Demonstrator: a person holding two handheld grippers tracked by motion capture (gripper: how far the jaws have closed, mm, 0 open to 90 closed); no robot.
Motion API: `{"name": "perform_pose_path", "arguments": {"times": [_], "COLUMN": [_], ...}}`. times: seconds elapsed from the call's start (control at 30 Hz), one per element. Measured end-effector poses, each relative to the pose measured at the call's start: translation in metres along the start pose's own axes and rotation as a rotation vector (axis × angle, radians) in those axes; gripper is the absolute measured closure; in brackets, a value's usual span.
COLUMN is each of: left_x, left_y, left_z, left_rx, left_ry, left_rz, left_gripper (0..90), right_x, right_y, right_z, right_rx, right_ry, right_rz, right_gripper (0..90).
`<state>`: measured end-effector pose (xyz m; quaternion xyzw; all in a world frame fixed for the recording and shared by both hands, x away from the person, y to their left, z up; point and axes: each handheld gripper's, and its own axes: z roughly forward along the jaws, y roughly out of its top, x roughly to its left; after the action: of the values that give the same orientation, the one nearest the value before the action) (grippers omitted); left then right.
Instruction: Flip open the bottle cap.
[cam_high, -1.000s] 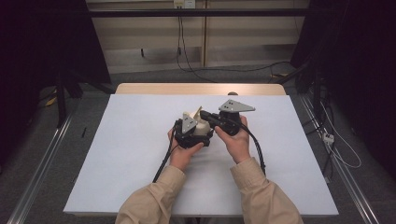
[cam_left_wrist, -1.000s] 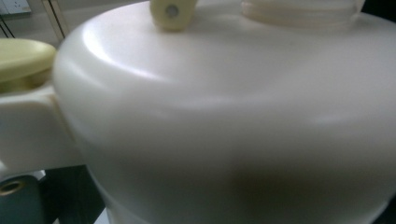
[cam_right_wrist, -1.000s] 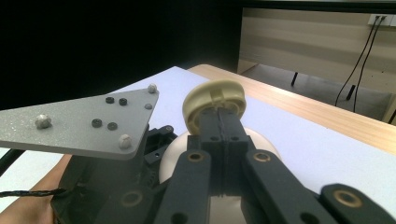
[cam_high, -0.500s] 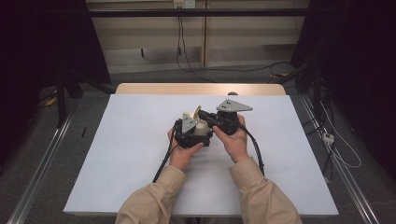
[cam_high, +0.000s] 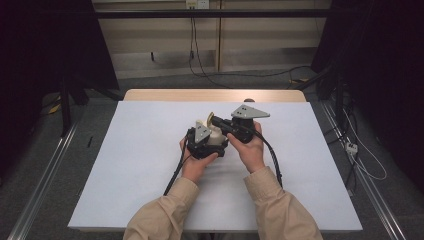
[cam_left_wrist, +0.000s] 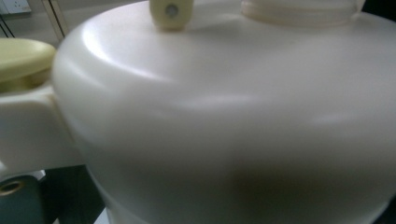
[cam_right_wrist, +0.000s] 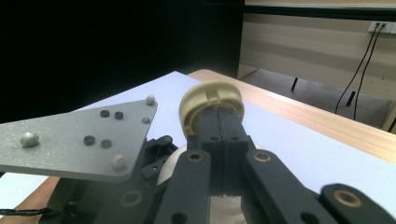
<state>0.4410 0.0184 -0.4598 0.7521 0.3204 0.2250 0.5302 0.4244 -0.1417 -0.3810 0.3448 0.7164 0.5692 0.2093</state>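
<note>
At the middle of the table both hands hold their grippers close together. The left gripper (cam_high: 210, 145) is shut on a cream-white container (cam_high: 215, 136), whose rounded body (cam_left_wrist: 233, 116) looms right in front of that gripper's camera and hides its jaws. A yellowish round lid (cam_high: 210, 116) stands tipped up from the container's top. The right gripper (cam_high: 216, 120) points left at it, its black jaws pressed together on the lid's edge (cam_right_wrist: 210, 95). In the right gripper view, the right gripper (cam_right_wrist: 219, 112) meets the lid just above the container.
A white sheet (cam_high: 125, 165) covers the table, with a wooden strip (cam_high: 210, 95) along the far edge. The left gripper's grey three-cornered plate (cam_right_wrist: 79, 140) sits close beside the right jaws. Black cables trail from both grippers toward the person. Metal rails run on the floor at both sides.
</note>
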Motion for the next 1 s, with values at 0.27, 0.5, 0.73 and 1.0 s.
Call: {"name": "perform_pose_path", "arguments": {"times": [0.27, 0.5, 0.73, 1.0], "left_x": [0.0, 0.0, -0.0006, -0.0003], "left_y": [0.0, 0.0, -0.0001, -0.0003], "left_z": [-0.0001, -0.0001, 0.0001, -0.0001], "left_rx": [0.002, 0.003, 0.002, 0.002], "left_ry": [0.0, 0.0, 0.0, -0.002], "left_rz": [0.002, 0.002, -0.004, -0.005], "left_gripper": [4.8, 4.8, 4.8, 4.6], "right_x": [-0.0012, -0.0018, -0.002, -0.0035], "right_y": [-0.0012, 0.0013, 0.0006, -0.0003], "right_z": [0.0032, 0.0064, 0.0067, -0.0013], "right_rx": [0.006, 0.002, 0.007, -0.012], "right_ry": [-0.002, 0.003, -0.003, -0.008], "right_rz": [-0.005, -0.004, -0.003, 0.009], "right_gripper": [90.0, 90.0, 89.5, 82.2]}}
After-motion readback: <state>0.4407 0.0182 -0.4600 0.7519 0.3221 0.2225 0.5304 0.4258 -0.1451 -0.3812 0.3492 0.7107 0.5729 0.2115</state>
